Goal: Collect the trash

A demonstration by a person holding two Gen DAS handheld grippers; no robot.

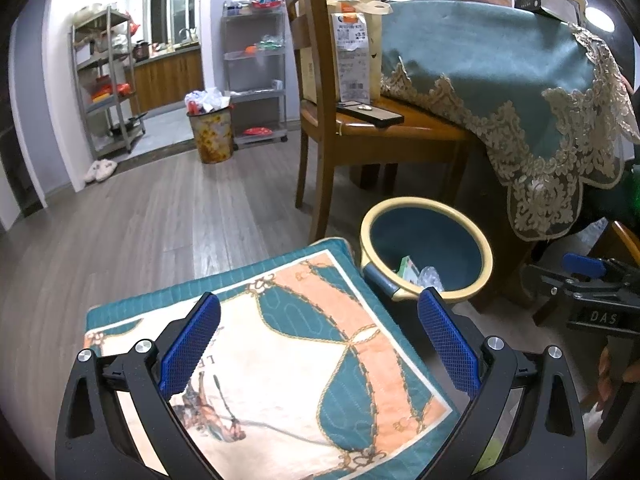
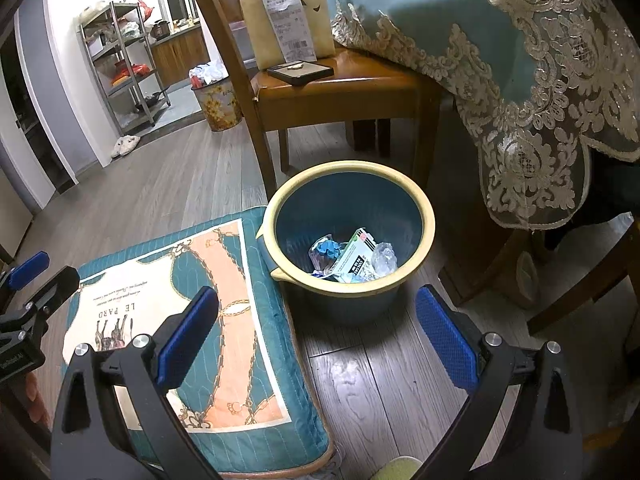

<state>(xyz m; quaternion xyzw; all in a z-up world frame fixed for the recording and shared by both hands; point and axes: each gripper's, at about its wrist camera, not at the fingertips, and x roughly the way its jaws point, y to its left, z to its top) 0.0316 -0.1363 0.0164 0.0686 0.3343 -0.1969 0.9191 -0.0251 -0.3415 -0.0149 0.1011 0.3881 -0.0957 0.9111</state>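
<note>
A blue bin with a cream rim (image 2: 424,204) stands on the floor beside a patterned cushion (image 2: 224,320). Inside lie a green-white carton (image 2: 354,254), crumpled blue paper (image 2: 329,249) and clear plastic (image 2: 384,258). My right gripper (image 2: 318,328) is open and empty, just in front of the bin. My left gripper (image 1: 320,332) is open and empty above the cushion (image 1: 280,360), with the bin (image 1: 366,236) ahead to the right. The right gripper also shows in the left wrist view (image 1: 588,276).
A wooden chair (image 2: 340,92) with a paper bag (image 2: 276,8) and a black case (image 2: 300,72) stands behind the bin. A table with a teal lace-edged cloth (image 2: 520,60) hangs at the right. A full floral bin (image 1: 210,132) and metal shelves (image 1: 108,80) stand far back.
</note>
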